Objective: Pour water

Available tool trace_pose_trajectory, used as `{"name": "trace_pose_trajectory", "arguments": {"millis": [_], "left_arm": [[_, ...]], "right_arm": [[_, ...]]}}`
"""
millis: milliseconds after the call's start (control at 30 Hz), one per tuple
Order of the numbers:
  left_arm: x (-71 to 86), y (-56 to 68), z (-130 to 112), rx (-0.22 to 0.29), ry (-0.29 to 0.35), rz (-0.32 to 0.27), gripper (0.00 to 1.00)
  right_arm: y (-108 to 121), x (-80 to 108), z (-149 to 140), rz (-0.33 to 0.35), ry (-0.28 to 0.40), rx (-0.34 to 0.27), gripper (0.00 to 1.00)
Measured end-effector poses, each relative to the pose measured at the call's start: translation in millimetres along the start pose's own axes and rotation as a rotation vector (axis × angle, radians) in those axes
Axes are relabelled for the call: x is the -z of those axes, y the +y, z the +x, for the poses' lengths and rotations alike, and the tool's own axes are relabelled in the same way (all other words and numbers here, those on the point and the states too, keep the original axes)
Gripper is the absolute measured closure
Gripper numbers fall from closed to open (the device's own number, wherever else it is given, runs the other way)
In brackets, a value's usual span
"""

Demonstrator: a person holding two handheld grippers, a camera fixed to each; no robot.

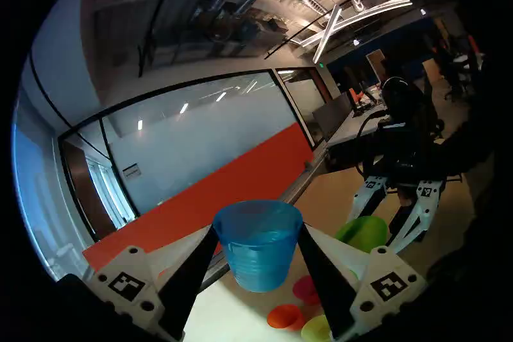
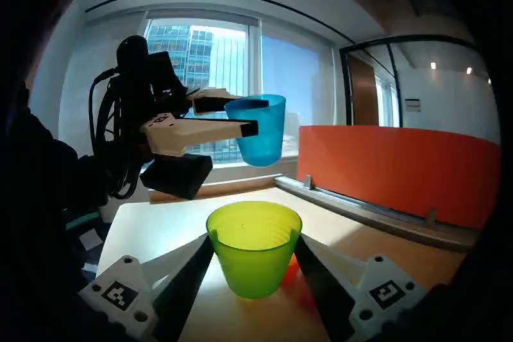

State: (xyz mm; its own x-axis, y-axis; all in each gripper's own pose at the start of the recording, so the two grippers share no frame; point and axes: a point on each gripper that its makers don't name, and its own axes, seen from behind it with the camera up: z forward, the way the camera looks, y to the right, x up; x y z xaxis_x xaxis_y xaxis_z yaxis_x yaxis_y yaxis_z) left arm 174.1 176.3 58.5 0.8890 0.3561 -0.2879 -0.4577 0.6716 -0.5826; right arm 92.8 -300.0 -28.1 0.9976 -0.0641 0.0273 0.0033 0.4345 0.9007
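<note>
Nearest the lens, the right gripper (image 2: pixel 253 239) pinches a translucent lime-green plastic cup (image 2: pixel 253 262), both fingers against its sides. The cup is upright, low over the pale wooden table (image 2: pixel 147 226), and looks dry inside. Above and beyond it, the left gripper (image 1: pixel 258 231) is clamped on a translucent blue plastic cup (image 1: pixel 258 258), raised and close to level (a faint line inside may be water, though that is hard to confirm). The pour appears not yet begun: the blue cup must come over the green rim and tip. Farther off are an orange partition panel (image 2: pixel 397 169) and a tall window (image 2: pixel 199 53).
</note>
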Motion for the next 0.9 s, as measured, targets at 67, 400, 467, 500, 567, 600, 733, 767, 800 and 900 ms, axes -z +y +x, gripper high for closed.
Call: {"name": "trace_pose_trajectory", "arguments": {"millis": [67,400,467,500,567,600,733,767,800,900], "left_arm": [[0.1,-0.9,1.5,-0.025,0.001,0.007,0.14],[1.6,-4.7,11.3,-0.111,0.008,0.029,0.14],[2.1,-4.7,13.8,-0.133,0.009,0.030,0.14],[2.4,-4.5,15.0,-0.145,0.009,0.031,0.14],[3.3,-3.9,17.4,-0.171,0.009,0.033,0.14],[3.7,-3.7,18.7,-0.183,0.009,0.035,0.14],[5.4,-1.8,24.0,-0.228,0.012,0.042,0.14],[5.7,-1.1,25.2,-0.237,0.013,0.042,0.14],[5.9,-0.6,26.1,-0.245,0.013,0.043,0.14],[6.3,0.5,28.5,-0.267,0.014,0.047,0.14]], "right_arm": [[-1.7,-2.0,-0.3,0.005,0.001,0.000,0.11],[-8.0,-8.5,0.4,0.021,0.000,0.000,0.11],[-8.3,-9.4,1.0,0.023,0.001,0.000,0.11],[-8.4,-9.7,1.1,0.024,0.001,0.000,0.11],[-8.7,-10.4,1.4,0.026,0.001,0.002,0.11],[-8.8,-10.7,1.5,0.026,0.001,0.002,0.11],[-9.7,-11.6,2.2,0.030,0.001,0.002,0.11],[-10.1,-11.7,2.4,0.032,0.002,0.002,0.11],[-10.5,-12.0,2.6,0.033,0.002,0.002,0.11],[-11.8,-12.7,3.2,0.035,0.001,0.004,0.11]]}}
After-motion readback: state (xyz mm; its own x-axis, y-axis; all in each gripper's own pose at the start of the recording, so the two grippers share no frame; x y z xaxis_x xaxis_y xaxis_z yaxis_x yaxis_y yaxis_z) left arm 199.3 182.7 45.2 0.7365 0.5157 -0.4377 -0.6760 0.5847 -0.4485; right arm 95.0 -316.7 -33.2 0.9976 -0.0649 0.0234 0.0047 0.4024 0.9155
